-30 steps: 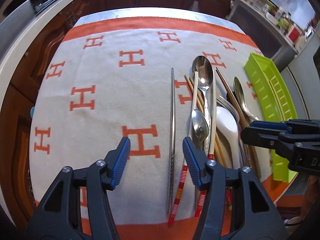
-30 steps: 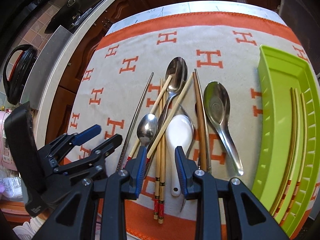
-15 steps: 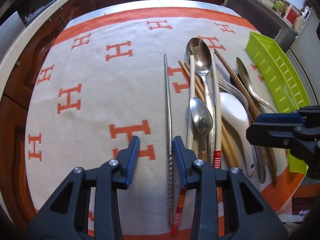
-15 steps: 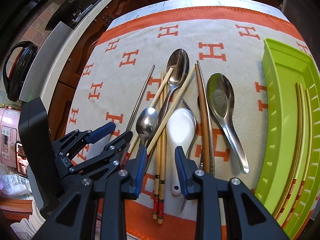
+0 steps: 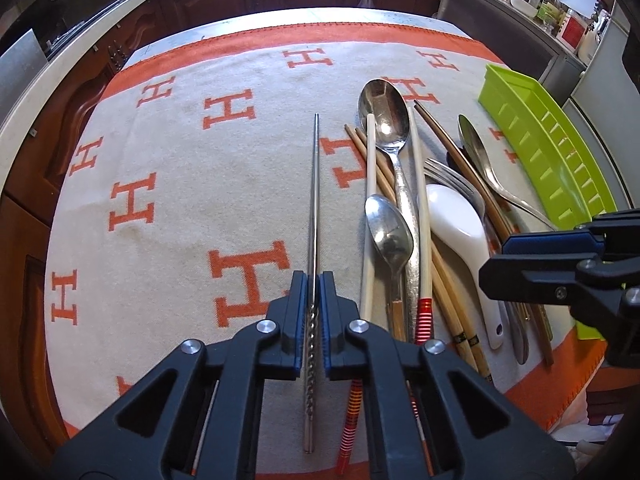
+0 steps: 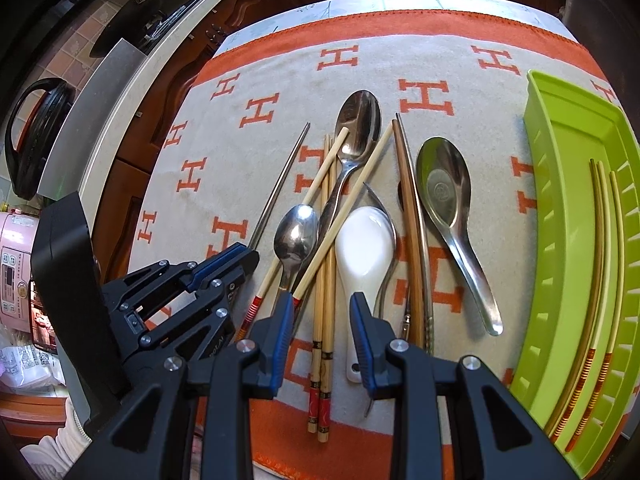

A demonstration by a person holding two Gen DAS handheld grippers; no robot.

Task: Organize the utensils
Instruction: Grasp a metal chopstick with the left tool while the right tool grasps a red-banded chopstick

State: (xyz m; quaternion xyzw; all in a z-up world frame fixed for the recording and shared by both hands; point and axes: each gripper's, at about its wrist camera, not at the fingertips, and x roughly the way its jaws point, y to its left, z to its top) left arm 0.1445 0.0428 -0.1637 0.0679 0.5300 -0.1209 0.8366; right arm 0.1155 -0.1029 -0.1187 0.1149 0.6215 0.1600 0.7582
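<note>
A thin metal chopstick [image 5: 315, 200] lies on the orange-and-cream cloth [image 5: 180, 200], left of the utensil pile. My left gripper [image 5: 314, 292] is closing its jaws on the chopstick's twisted end, and the blue pads press it from both sides. The same chopstick [image 6: 280, 188] and left gripper [image 6: 224, 268] appear at the lower left of the right wrist view. My right gripper [image 6: 320, 320] hangs open above a pair of bamboo chopsticks [image 6: 324, 280] and touches nothing. Beside them lies a white ceramic spoon [image 6: 366, 248].
A lime-green tray [image 6: 560, 240] at the right edge of the cloth holds striped chopsticks [image 6: 600, 260]. The pile also has steel spoons [image 6: 444, 184], a fork and dark wooden chopsticks [image 6: 412, 220]. Counters and cabinets ring the table; a pink cooker [image 6: 16, 272] stands left.
The left gripper's jaws came together around the metal chopstick, from wide apart to pressed on it. The right gripper kept still.
</note>
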